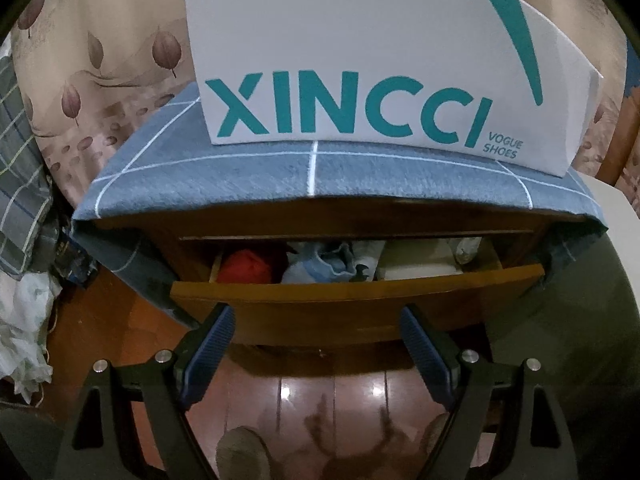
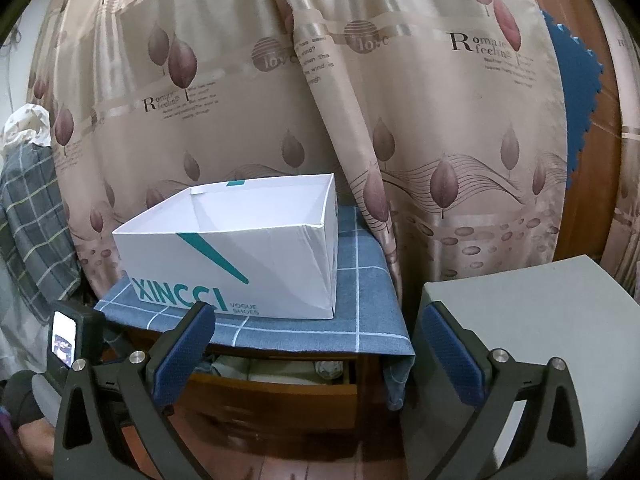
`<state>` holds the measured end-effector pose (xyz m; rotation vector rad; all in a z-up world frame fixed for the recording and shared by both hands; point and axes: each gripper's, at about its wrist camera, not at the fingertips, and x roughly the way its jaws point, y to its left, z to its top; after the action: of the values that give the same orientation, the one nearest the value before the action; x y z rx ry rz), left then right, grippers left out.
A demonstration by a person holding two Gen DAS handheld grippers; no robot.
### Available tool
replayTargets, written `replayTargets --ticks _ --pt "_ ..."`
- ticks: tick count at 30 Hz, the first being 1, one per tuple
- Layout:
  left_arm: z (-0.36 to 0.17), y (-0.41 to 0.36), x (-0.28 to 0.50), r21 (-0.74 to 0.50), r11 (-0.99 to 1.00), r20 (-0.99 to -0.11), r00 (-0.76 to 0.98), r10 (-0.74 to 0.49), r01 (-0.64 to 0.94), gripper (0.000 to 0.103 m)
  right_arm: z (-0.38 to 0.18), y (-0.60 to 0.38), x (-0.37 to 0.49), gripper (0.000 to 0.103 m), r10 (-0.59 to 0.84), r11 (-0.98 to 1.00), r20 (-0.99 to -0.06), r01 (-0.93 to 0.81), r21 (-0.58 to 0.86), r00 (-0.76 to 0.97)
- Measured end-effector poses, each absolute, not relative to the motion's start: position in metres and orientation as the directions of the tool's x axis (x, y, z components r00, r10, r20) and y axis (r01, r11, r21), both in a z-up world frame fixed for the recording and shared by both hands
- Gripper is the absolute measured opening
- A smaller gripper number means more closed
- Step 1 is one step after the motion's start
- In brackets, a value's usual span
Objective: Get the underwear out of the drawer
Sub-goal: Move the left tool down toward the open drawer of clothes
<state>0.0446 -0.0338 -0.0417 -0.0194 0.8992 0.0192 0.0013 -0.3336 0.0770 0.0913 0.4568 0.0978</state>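
Note:
A wooden drawer (image 1: 360,292) of a small cabinet stands partly pulled out. Inside lie folded clothes: a red piece (image 1: 246,266) at the left, light blue pieces (image 1: 324,266) in the middle, a white piece (image 1: 416,266) at the right. My left gripper (image 1: 318,318) is open and empty, just in front of the drawer's front panel. My right gripper (image 2: 316,330) is open and empty, higher up and further back, above the drawer (image 2: 280,390). An open, empty white shoe box (image 2: 240,256) stands on the cabinet top.
A blue checked cloth (image 1: 248,176) covers the cabinet top and hangs over its sides. A patterned curtain (image 2: 400,120) hangs behind. A grey stool (image 2: 532,320) stands to the right. Plaid fabric (image 1: 20,200) is piled at the left. The wooden floor (image 1: 320,400) is glossy.

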Motion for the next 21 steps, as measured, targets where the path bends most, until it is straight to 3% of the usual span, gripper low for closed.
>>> replayTargets --ticks 16,21 --pt "-0.070 -0.019 0.079 -0.192 0.967 -0.830 0.553 -0.068 -0.169 0.087 0.075 -0.343 0.002 0.103 0.136 0.985 -0.444 -0.074 0.155 0.886" --pt "-0.087 -0.007 0.085 -0.320 0.914 -0.810 0.573 -0.128 -0.249 0.087 0.075 -0.344 0.002 0.103 0.142 0.984 -0.446 -0.079 0.159 0.884"
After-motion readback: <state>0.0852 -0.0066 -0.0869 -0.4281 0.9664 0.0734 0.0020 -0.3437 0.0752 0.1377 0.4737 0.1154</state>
